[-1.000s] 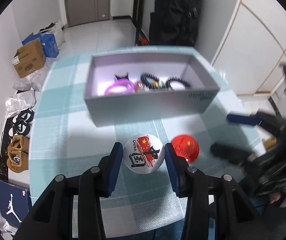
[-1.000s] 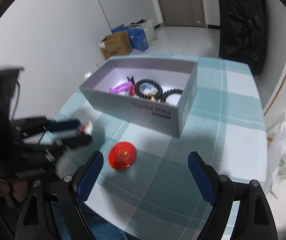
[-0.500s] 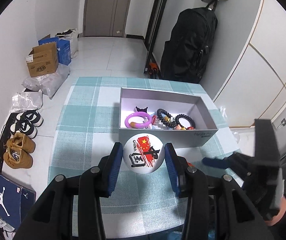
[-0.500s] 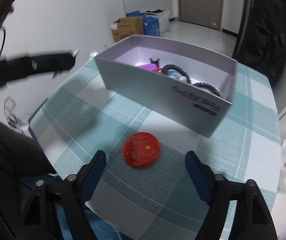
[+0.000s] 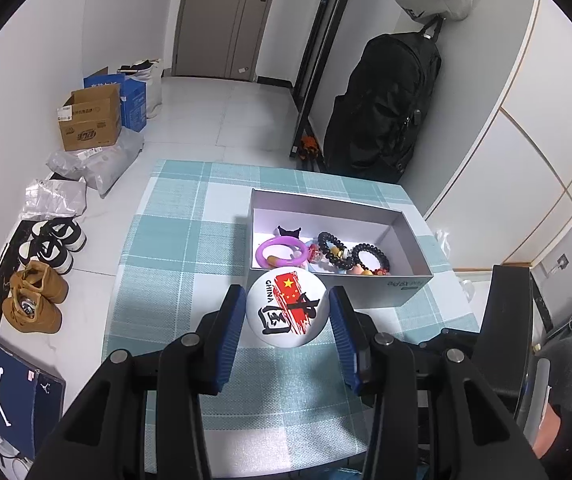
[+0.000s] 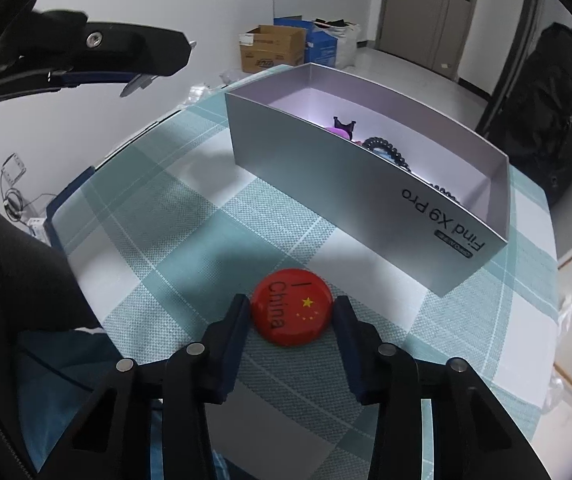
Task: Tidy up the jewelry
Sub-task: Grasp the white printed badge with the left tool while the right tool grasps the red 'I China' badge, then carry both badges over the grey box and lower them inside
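Jewelry box (image 5: 401,284), an open grey phone carton, sits on the checked table (image 5: 174,240) so that its open top faces both cameras and things can be dropped straight in; its near wall reads "Find X9 Pro" upside down in the right wrist view (image 6: 441,224), which suggests it is a reused lid or tray standing inverted. Inside lie a purple bangle (image 5: 284,250) and two dark bead bracelets (image 5: 331,249) (image 5: 369,258), grouped along the near wall, with a small black cat-eared piece (image 5: 287,232) behind them. The left hand-held gripper (image 5: 287,312) is raised above the table, its blue pads narrowed onto the rim of a white badge (image 5: 287,308), printed "CHINA" beside a red flag with yellow stars and a large black brush character; it seems held edgewise so it can be carried over the box wall. The right hand-held gripper (image 6: 290,314) rests low on the cloth, pads against or just beside either edge of a red badge (image 6: 290,307) reading "I China" with yellow stars; whether it truly clamps the badge I cannot tell. That badge lies flat on the table just in front of the box.
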Motion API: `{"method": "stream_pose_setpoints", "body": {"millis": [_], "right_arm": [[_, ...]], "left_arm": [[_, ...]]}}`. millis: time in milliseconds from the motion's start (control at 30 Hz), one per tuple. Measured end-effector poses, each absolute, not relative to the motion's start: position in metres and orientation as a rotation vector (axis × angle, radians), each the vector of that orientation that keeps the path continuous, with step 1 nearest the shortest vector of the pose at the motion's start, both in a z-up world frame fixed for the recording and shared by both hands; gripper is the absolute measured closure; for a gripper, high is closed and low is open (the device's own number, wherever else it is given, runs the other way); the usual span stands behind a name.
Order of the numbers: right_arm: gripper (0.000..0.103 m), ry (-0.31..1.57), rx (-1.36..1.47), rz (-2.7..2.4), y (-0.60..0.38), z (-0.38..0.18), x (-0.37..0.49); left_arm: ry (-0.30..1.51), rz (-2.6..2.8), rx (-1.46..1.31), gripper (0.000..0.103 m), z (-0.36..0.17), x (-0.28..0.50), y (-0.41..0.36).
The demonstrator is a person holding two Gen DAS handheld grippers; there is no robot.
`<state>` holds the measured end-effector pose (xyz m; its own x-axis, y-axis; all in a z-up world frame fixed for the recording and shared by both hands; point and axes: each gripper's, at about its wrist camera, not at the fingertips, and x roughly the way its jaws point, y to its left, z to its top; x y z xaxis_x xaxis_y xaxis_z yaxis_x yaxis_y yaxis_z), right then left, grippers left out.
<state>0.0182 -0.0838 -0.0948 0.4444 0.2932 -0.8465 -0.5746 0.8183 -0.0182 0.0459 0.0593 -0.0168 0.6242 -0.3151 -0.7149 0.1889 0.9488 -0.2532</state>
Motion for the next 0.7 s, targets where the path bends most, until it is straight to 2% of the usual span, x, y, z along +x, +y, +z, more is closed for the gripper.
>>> {"method": "stream_pose_setpoints", "body": {"millis": [300,700], "right_arm": [[0.062,0.967,-0.273,0.583,-0.085,-0.084,0.019],[0.062,0.902,-0.038,0.624,-0.107,-0.044,0.032]], "left_arm": [[0.806,-0.254,-0.174,0.066,-0.01,0.045,0.064],[0.783,-0.248,-0.232,0.066,-0.004,0.052,0.066]]}}
